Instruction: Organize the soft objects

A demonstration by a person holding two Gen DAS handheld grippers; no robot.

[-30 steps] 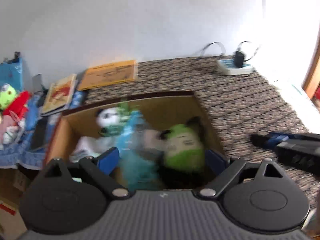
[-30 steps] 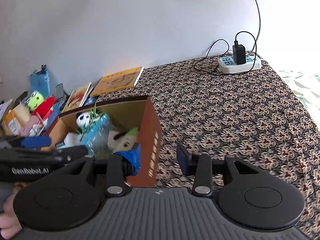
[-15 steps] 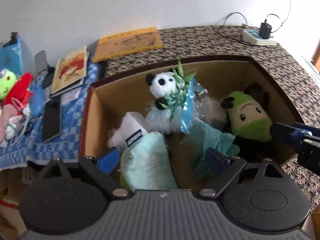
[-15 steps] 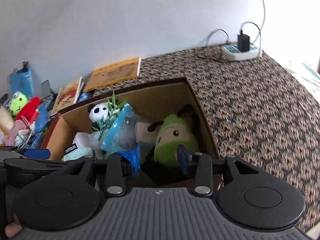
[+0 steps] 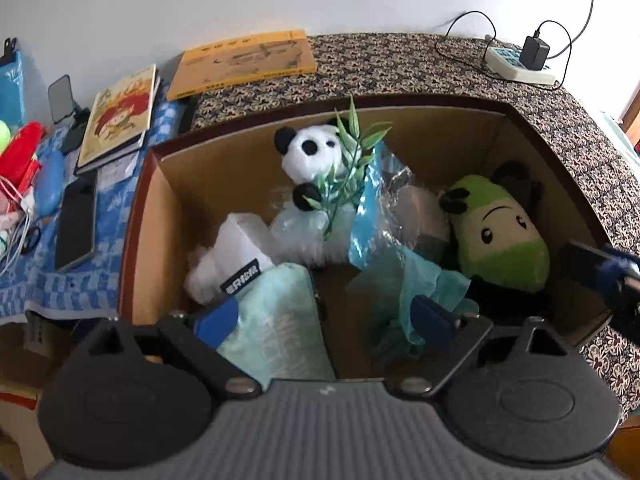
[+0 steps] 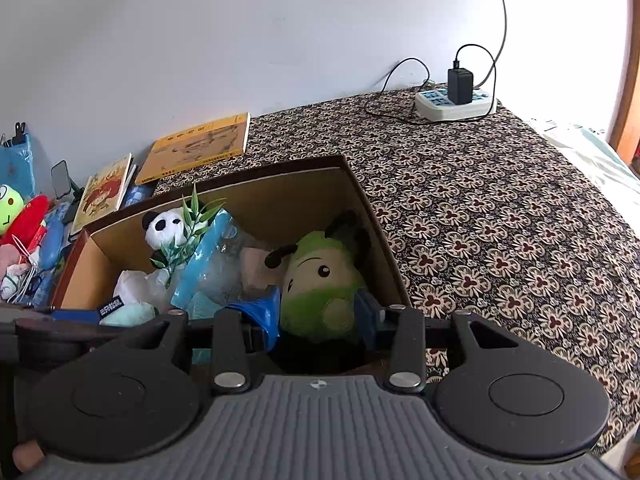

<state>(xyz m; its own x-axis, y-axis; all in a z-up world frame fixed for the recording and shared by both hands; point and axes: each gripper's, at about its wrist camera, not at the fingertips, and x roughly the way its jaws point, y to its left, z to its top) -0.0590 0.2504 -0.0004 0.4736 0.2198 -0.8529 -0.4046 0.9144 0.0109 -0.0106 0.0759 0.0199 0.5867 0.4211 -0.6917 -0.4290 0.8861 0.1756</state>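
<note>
An open cardboard box (image 5: 168, 200) (image 6: 384, 248) sits on the patterned bedspread. Inside lie a panda plush (image 5: 312, 152) (image 6: 166, 226) with green leaves in blue wrapping, a green plush (image 5: 500, 236) (image 6: 320, 292), a white rolled item (image 5: 236, 260) and a pale teal cloth (image 5: 276, 328). My left gripper (image 5: 324, 316) is open above the box's near side, over the teal cloth. My right gripper (image 6: 318, 316) is open with its fingers on either side of the green plush; contact is unclear.
Books (image 5: 240, 62) (image 5: 118, 116) lie behind the box. A phone (image 5: 76, 224), a red and green plush (image 6: 20, 212) and small clutter lie on the blue cloth at left. A power strip with charger (image 6: 456, 98) sits at the far right.
Both grippers moved forward and down over the box. The right gripper shifted left from beside the box and now straddles the green plush. The left gripper stayed open.
</note>
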